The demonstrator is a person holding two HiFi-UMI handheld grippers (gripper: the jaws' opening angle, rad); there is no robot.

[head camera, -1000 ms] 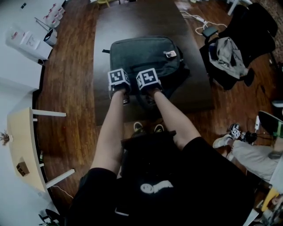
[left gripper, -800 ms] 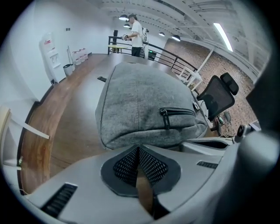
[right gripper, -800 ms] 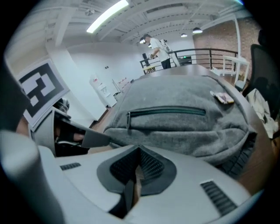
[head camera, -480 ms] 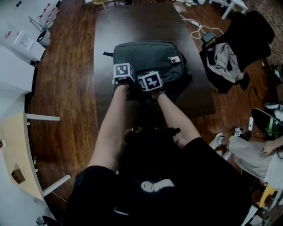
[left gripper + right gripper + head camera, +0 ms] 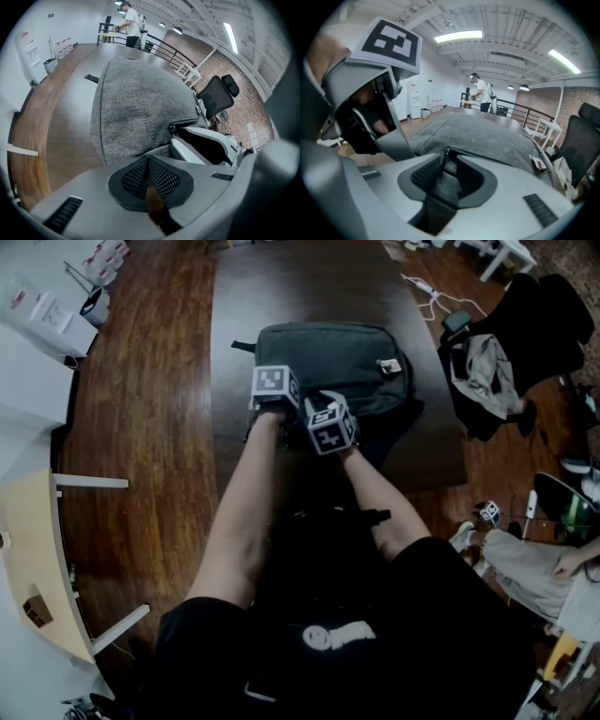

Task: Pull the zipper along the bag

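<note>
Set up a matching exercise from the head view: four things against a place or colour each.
Things:
1 bag
2 chair
3 cable
4 jacket

Places and colours:
A draped over the chair
B white, on the floor
C on the table
D black, right of the table

Pairs: 1-C, 2-D, 3-B, 4-A

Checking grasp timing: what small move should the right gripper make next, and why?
Probably close the right gripper on the zipper pull: its jaws have just been opening and stand apart, with the pull between them, unclamped, on the bag.
</note>
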